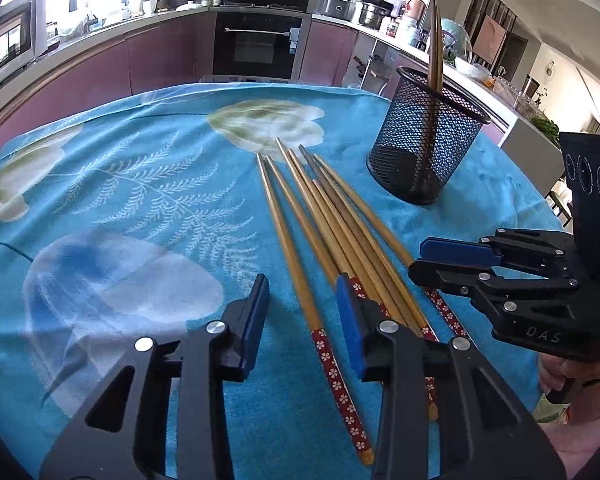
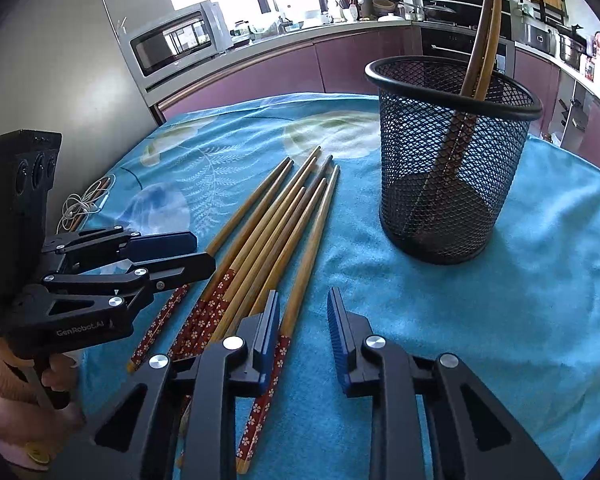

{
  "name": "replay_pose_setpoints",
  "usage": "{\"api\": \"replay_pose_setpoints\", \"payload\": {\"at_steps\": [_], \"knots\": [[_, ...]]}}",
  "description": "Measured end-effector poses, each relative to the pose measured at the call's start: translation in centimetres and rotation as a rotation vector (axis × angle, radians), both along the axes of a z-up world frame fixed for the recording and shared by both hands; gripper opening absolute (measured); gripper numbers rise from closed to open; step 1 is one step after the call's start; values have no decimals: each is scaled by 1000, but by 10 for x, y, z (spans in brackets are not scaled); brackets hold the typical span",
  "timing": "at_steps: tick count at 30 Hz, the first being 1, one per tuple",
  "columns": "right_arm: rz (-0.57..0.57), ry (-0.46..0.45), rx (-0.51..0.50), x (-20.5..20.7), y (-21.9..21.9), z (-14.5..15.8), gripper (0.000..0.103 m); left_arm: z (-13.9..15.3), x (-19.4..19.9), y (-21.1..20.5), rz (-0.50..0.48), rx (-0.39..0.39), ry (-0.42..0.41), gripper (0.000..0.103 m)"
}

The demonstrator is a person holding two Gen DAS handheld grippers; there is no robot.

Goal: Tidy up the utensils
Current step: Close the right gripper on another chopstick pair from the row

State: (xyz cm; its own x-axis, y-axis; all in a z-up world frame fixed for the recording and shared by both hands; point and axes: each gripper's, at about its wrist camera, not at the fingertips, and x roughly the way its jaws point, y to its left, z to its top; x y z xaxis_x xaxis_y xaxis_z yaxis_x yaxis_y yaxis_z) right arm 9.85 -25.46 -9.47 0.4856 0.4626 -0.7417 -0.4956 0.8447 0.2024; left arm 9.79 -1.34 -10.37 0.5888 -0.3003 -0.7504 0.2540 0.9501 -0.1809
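— Blue cloth with pale flowers covers the table. Where are the chopsticks?

— A loose bundle of bamboo chopsticks lies on it side by side, thin tips pointing away towards the kitchen units, red flowered ends nearest the cameras. Two more chopsticks stand tilted in the black mesh cup, leaning on its far rim.

— And the cup?

— Upright on the cloth, just to the right of the bundle's tips, apart from them.

— What about the left gripper?

— It is low over the red ends with its jaws partly apart. The outermost chopstick on the left lies in the gap, but neither blue pad presses on it, so it holds nothing.

— The right gripper?

— Much the same. Its jaws stand narrowly apart at the other edge of the bundle. The outermost chopstick on that side runs through the gap, close against the left-hand pad; the other pad is clear of it. Nothing is gripped.

— Are the two tools touching?

— No, they sit beside each other with the bundle between them.
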Motion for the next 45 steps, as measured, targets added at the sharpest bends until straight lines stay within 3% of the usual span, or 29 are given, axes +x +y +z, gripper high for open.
{"api": "replay_pose_setpoints", "payload": {"at_steps": [6, 14, 37, 45], "knots": [[-16, 15, 24, 1, -3, -1, 20, -2, 1, -3, 3, -12, 21, 22], [-28, 32, 42, 1, -7, -2, 9, -3, -4, -3, 9, -10, 30, 11], [-26, 2, -40, 25, 18, 0, 12, -2, 29, -13, -5, 86, 15, 14], [-44, 13, -5, 31, 14, -1, 7, -3, 35, -10, 34, 58, 20, 10]]}}
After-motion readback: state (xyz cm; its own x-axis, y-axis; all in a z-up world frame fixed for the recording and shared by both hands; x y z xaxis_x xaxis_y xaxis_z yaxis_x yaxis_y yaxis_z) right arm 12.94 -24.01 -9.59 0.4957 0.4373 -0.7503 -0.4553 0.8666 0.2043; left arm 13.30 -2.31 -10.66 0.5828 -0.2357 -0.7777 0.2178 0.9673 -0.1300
